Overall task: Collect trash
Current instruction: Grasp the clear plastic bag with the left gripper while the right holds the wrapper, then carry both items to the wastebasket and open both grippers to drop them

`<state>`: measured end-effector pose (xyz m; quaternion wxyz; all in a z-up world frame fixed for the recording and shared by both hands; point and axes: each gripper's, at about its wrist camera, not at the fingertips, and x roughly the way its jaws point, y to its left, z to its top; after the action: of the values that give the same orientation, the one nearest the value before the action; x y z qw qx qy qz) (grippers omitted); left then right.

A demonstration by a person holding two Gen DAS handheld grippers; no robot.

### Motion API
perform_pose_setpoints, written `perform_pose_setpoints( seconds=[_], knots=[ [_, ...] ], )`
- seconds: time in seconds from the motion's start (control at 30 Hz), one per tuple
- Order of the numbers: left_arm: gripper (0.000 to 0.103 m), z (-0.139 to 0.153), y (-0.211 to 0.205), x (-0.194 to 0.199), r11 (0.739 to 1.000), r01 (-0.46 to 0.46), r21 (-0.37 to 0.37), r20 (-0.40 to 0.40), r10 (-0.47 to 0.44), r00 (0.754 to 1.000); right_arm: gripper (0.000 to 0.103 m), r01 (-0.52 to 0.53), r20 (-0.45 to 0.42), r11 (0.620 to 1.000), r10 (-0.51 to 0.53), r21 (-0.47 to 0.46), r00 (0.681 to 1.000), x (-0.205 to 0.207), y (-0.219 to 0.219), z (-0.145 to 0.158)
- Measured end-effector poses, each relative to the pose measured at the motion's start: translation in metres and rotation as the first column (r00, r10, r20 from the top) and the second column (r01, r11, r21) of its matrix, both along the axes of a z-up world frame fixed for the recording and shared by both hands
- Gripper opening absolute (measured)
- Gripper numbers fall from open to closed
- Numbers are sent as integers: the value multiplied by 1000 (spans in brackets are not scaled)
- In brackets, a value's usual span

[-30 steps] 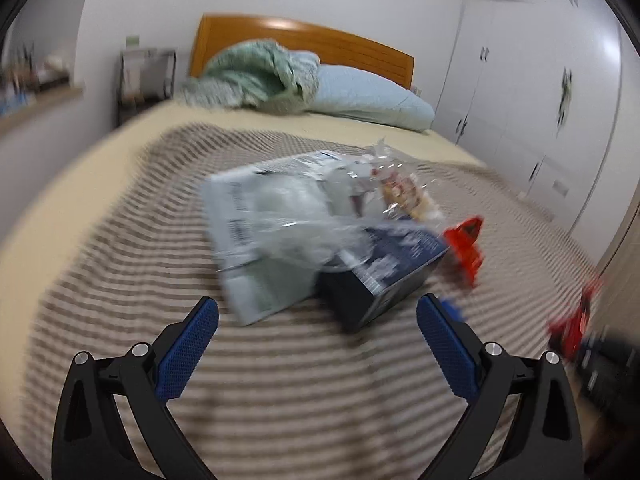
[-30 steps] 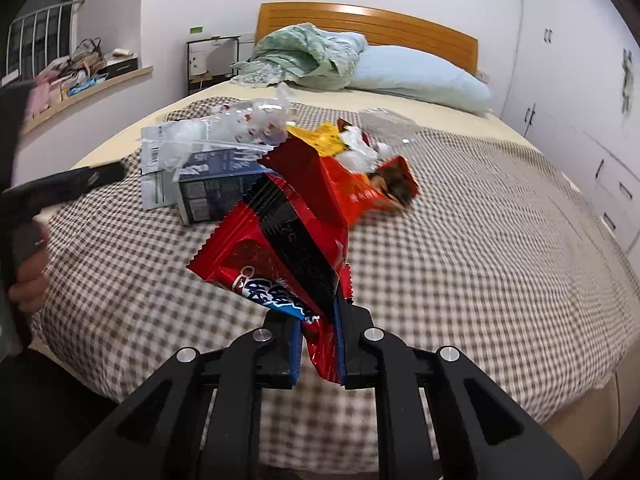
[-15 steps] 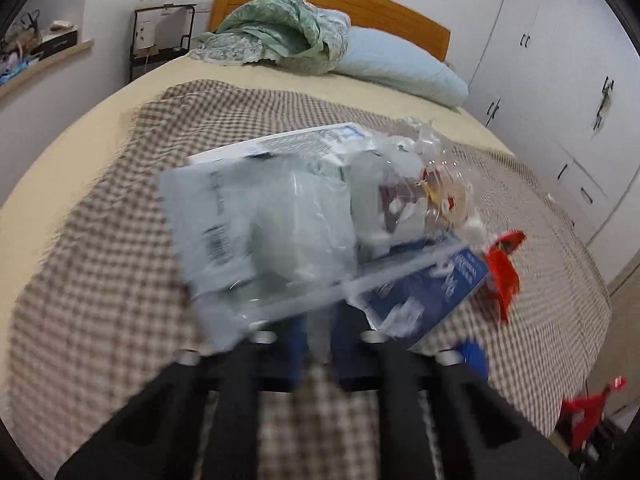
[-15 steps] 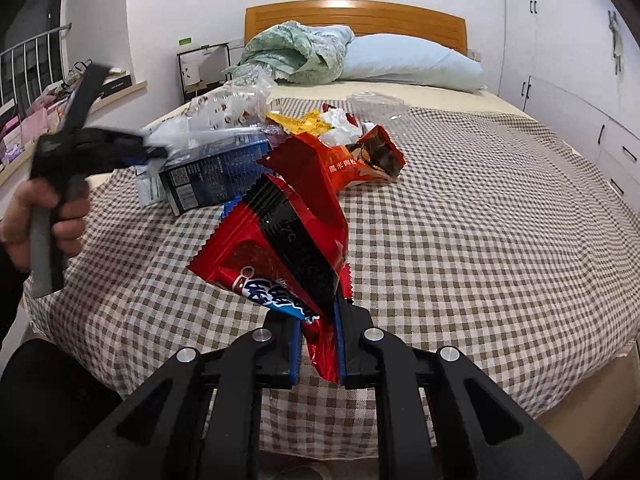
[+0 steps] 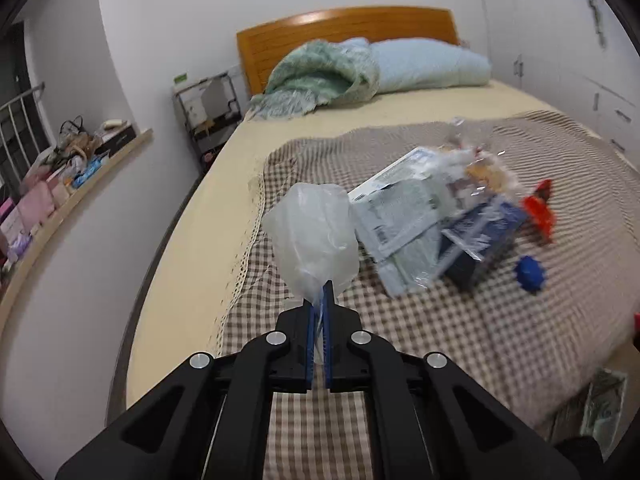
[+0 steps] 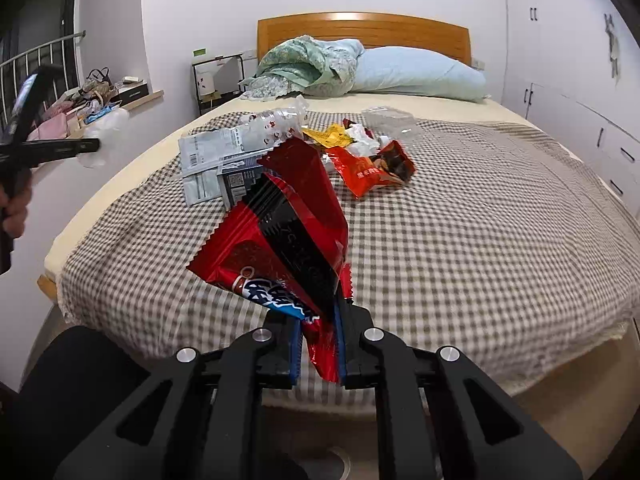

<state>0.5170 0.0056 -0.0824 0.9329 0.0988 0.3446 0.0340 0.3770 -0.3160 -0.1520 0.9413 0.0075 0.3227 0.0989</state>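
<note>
Both grippers loaded — trash pile on checked bedspread.

Left gripper [image 5: 318, 304] is clamped on a translucent plastic bag [image 5: 314, 236], centre frame; right gripper [image 6: 318, 320] pinches a glossy red snack wrapper [image 6: 280, 240]. Remaining litter — grey mailer [image 6: 208, 156], dark carton [image 5: 480, 240], orange crisp packet [image 6: 372, 170], clear bottle [image 6: 272, 122] — lies mid-bed on the checked bedspread [image 6: 480, 240]. Wooden headboard [image 6: 362, 32] and pale pillow [image 6: 416, 74] stand at upper centre.

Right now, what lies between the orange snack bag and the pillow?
In the right wrist view, a crumpled clear plastic container lies between the orange snack bag and the pillow, then bare sheet.
</note>
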Motion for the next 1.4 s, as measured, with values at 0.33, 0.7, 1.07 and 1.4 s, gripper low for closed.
perform_pose_setpoints(
  seconds=[0.33, 0.7, 1.07, 1.4],
  knots=[
    [0, 28, -100, -87, 962, 245, -121, 31, -243, 970, 13, 182, 18, 983, -182, -19, 983, -72, -87, 18],
    [0, -58, -344, -148, 728, 612, -308, -197, -679, 707, 13, 457, -233, 889, -449, -20, 862, -140, -233, -99],
    [0, -286, -541, -165, 709, 590, -386, -674, -654, 343, 13, 553, -544, 833, -452, 28, 707, -121, -314, -268],
    [65, -376, -606, -142, 759, 606, -239, -763, -533, 367, 57, 576, -667, 817, -448, -36, 595, -48, -349, -351]
  ],
)
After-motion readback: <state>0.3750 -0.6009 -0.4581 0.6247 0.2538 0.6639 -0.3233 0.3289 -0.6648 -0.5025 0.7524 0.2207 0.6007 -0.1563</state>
